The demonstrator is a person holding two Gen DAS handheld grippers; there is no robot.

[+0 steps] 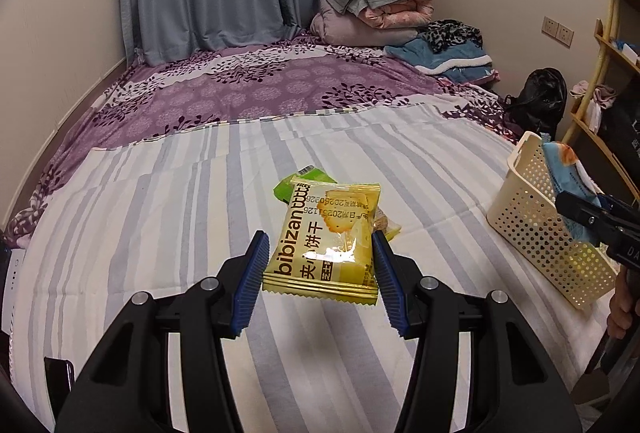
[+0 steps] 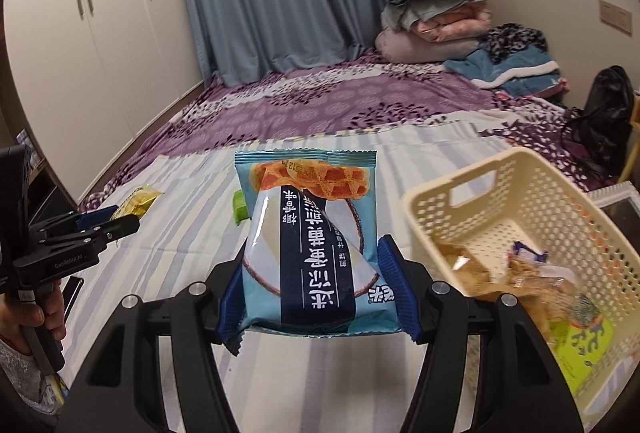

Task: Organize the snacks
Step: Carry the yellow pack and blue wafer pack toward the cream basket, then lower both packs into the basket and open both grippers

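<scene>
On the left, the left gripper point(image 1: 320, 261), black with blue ribbed pads, is clamped on a glossy yellow biscuit packet point(image 1: 326, 239) and holds it off the grey-and-white striped bed sheet point(image 1: 160, 233). Just behind that packet, a small green snack packet point(image 1: 298, 183) lies on the sheet, with another pale packet half hidden beside it. In the right wrist view the left gripper point(image 2: 116, 223) appears at the far left, gripped by a person's hand point(image 2: 36, 313).

In the middle, the right gripper point(image 2: 316, 281) is clamped on the lower sides of a light blue waffle packet point(image 2: 312, 233) with a dark blue band, which stands upright above the sheet and near the basket's left wall.

To the right sits a cream perforated plastic basket point(image 2: 532, 177) on the bed, holding several snack packets, 1 of them lime green point(image 2: 580, 345). Further back lie a purple floral bedspread point(image 1: 240, 93) and folded blankets point(image 1: 372, 5).
</scene>
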